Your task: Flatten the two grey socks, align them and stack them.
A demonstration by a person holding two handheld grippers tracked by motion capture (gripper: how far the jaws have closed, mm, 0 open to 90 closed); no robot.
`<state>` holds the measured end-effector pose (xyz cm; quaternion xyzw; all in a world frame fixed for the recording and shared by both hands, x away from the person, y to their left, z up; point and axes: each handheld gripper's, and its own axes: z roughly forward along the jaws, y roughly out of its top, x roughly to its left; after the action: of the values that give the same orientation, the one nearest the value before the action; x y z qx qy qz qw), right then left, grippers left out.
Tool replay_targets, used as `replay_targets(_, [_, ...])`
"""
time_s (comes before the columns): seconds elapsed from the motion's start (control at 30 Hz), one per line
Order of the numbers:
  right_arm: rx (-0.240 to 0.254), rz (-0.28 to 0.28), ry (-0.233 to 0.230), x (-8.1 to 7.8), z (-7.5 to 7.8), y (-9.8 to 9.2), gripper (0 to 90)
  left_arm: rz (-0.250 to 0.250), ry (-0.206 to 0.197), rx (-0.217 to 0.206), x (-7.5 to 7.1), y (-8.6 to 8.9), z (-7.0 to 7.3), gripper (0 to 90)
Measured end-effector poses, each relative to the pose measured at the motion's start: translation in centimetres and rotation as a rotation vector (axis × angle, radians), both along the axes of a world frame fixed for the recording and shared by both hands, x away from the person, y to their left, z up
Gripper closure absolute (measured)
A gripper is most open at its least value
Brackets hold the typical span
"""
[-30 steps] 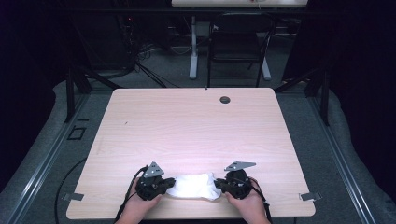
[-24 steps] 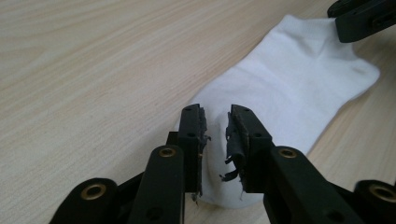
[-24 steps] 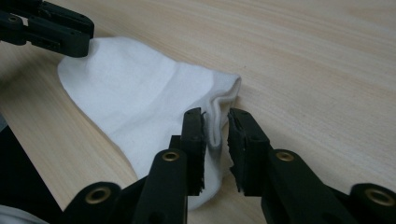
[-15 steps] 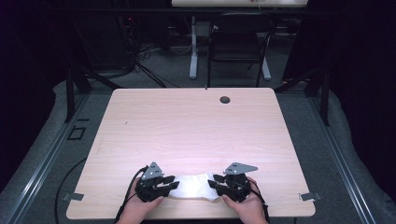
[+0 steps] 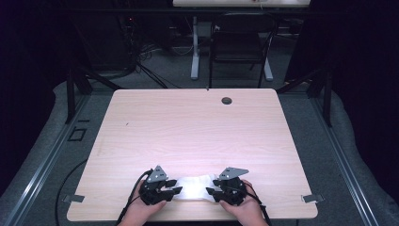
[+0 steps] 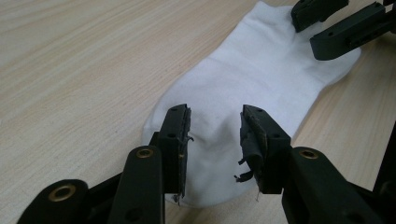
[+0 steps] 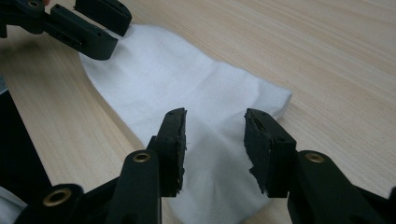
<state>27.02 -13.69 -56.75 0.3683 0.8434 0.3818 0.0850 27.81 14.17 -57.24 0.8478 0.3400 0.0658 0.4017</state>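
While the left tongs (image 5: 170, 188) and right tongs (image 5: 211, 192) have just been opening and stand apart over either end of it, the flat white cotton sock (image 5: 194, 187) lies released near the front edge of the pale wood-grain table (image 5: 197, 132), dark room behind.

I work at a bare wooden table (image 5: 197, 136) in what looks like a lab or recording studio, dark all round and lit only over the tabletop. Grey carpet (image 5: 339, 155) covers the floor beneath me. Metal rails (image 5: 37, 174) run along both sides of the table, and black stand legs (image 5: 75, 89) rise at its far corners. Beyond it stand a black chair (image 5: 240, 47) and the leg of a white desk (image 5: 195, 47), with cables (image 5: 146, 49) tangled on the floor.
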Motion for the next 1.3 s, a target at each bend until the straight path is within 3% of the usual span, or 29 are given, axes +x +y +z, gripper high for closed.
replay_targets(0.33, [-0.022,-0.004,0.008,-0.1,-0.5,0.1,59.8,-0.007,-0.005,0.014,-0.1,0.1,-0.4,63.4])
replay_targets(0.8, [-0.013,-0.028,0.006,-0.4,-0.7,-0.1,63.4,-0.011,-0.02,0.02,-0.4,0.0,-0.6,63.6])
replay_targets(1.3, [0.004,-0.043,0.017,1.1,-0.7,0.3,63.4,0.027,0.002,-0.001,1.0,0.5,-0.6,63.6])
